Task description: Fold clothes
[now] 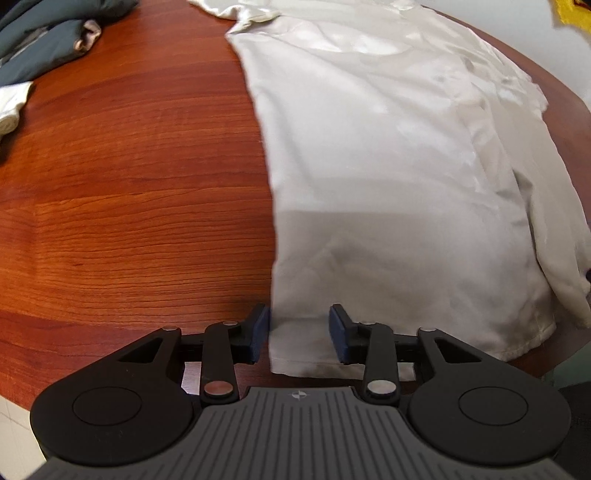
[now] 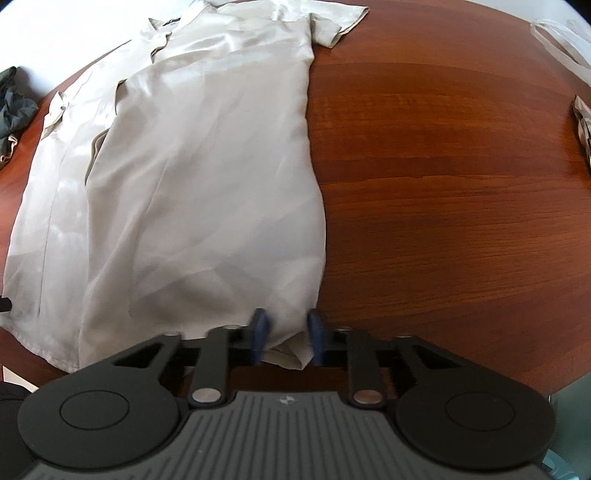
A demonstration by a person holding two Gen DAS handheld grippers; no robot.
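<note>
A pale cream short-sleeved shirt [image 1: 388,166] lies spread flat on the red-brown wooden table [image 1: 129,203], collar at the far end and hem towards me. My left gripper [image 1: 299,332] points down at the hem's left corner. Its blue pads straddle the flat cloth with a gap, so it is open. In the right wrist view the same shirt [image 2: 207,166] shows one side folded over the body. There my right gripper [image 2: 288,336] is at the hem's right corner, shut on a bunched fold of cloth.
Dark green clothing [image 1: 44,40] is heaped at the far left, with a white cloth [image 1: 11,107] beside it. Something yellow [image 1: 572,14] shows at the far right. A clear plastic bag [image 2: 561,40] and a brownish item [image 2: 581,122] lie on the table's right side [image 2: 443,203].
</note>
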